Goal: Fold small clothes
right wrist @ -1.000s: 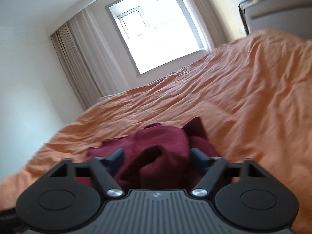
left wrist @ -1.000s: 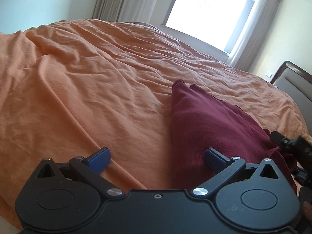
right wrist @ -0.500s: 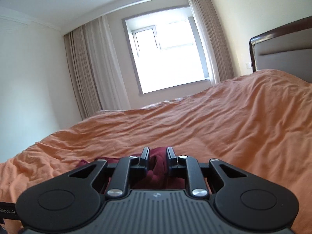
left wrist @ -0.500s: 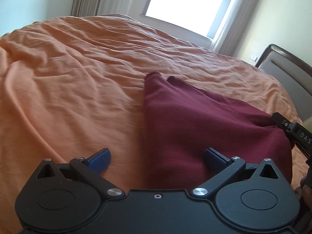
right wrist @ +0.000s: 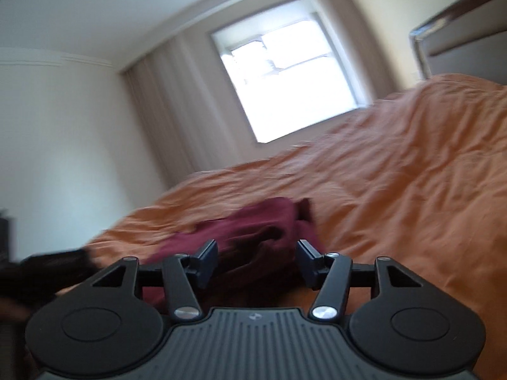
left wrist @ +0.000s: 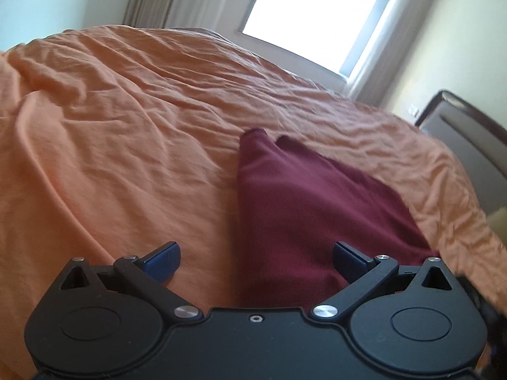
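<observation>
Through the left wrist camera I have my left tool [left wrist: 255, 258] spread wide and grasping nothing, low over the bed [left wrist: 126, 133]. One maroon garment [left wrist: 304, 209] lies flat on the orange bedspread, its long folded edge running away from me, and my right-hand finger [left wrist: 350, 259] hovers above the cloth while the other sits over bare sheet. I judge the tool straddles that edge so it can pinch it for the next fold. I count one garment here and two blue pads.

Through the right wrist camera my right tool [right wrist: 257, 261] is also released, jaws apart with nothing between them. The same garment [right wrist: 253, 224] sits just beyond the tips, bunched at this end; the frame is blurred, so it may be touching the pads, I cannot be sure. One window [right wrist: 291, 79], one headboard [right wrist: 459, 31].
</observation>
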`<state>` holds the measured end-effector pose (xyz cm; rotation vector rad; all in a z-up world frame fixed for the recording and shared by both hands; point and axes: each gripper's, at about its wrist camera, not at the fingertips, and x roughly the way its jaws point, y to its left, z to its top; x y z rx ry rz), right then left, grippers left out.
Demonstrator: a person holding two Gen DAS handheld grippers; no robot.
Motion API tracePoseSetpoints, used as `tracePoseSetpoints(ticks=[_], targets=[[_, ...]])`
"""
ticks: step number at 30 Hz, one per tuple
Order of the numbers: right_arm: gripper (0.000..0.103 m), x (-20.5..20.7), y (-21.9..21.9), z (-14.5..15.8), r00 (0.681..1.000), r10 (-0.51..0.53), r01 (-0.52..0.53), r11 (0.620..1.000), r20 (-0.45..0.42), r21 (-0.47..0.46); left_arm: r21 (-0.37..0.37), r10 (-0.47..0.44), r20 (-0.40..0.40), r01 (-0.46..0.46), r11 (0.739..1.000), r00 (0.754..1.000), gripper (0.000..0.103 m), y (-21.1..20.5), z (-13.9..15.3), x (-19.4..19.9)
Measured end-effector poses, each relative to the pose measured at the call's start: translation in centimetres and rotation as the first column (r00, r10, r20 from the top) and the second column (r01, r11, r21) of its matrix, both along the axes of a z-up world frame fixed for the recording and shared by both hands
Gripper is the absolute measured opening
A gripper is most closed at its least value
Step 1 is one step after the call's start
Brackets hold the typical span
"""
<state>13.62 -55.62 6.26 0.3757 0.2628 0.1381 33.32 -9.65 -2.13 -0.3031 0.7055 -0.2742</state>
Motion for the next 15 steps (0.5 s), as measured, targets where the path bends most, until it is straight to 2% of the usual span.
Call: tracePoseSetpoints(ticks=[2,4,5,6,7,9,11,15], targets=[[0.061,-0.7,0.7,0.1,0.995,0.104,-0.104,0.995,0.005,-0.01,-0.011,0.014,-0.004,-0.014,1.0,1.0,0.102,0.4,0.2,0.1],[0.06,-0.6,2.1,0.0,0.984,0.176,-0.177,0.982,-0.009,-0.06,-0.009,0.022,-0.011,-0.022,1.0,1.0,0.102,0.6,0.2,0.1],[0.054,-0.4,2.9,-0.1,0.981,0.193,-0.194,0.976,-0.022,-0.099,-0.005,0.025,-0.017,-0.025,1.0,1.0,0.102,0.7,0.2,0.1],[0.046,-0.2,3.6,-0.2,0.98,0.196,-0.2,0.969,-0.038,-0.143,-0.002,0.025,-0.023,-0.025,1.0,0.999,0.102,0.7,0.1,0.0],[0.022,0.0,4.3,-0.2,0.981,0.189,-0.195,0.962,-0.054,-0.192,0.0,0.023,-0.027,-0.023,1.0,0.999,0.102,0.6,0.0,0.0],[0.016,0.0,5.2,-0.1,0.986,0.158,-0.168,0.949,-0.056,-0.266,0.008,0.018,-0.031,-0.017,1.0,0.999,0.102,0.6,-0.1,-0.3],[0.01,-0.2,5.2,0.2,0.99,0.136,-0.143,0.952,-0.045,-0.272,0.014,0.011,-0.028,-0.01,1.0,1.0,0.102,0.6,0.0,-0.6],[0.009,-1.3,4.6,0.5,0.995,0.091,-0.098,0.957,-0.037,-0.272,0.007,-0.01,-0.03,0.011,1.0,0.999,0.102,0.5,0.1,-1.0]])
